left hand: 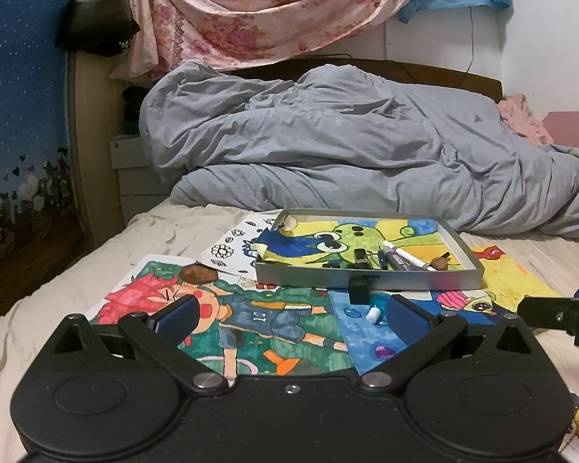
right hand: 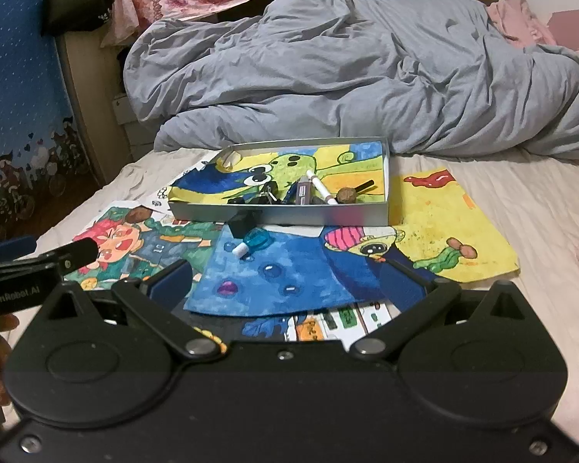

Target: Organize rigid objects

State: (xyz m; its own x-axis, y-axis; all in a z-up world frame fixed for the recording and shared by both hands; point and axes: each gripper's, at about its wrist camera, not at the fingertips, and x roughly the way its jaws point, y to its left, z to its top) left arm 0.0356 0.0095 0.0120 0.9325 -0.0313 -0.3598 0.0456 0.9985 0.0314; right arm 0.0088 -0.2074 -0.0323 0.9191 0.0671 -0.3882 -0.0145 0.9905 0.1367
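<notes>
Tray of grey metal sits on the drawings spread across the bed, already collecting pens and oddments, so it seems the sorting place. Just near of its front wall lie a black block and a small blue bottle, not yet gathered. Both claws, left and right, hover low with jaws spread wide, empty.
</notes>
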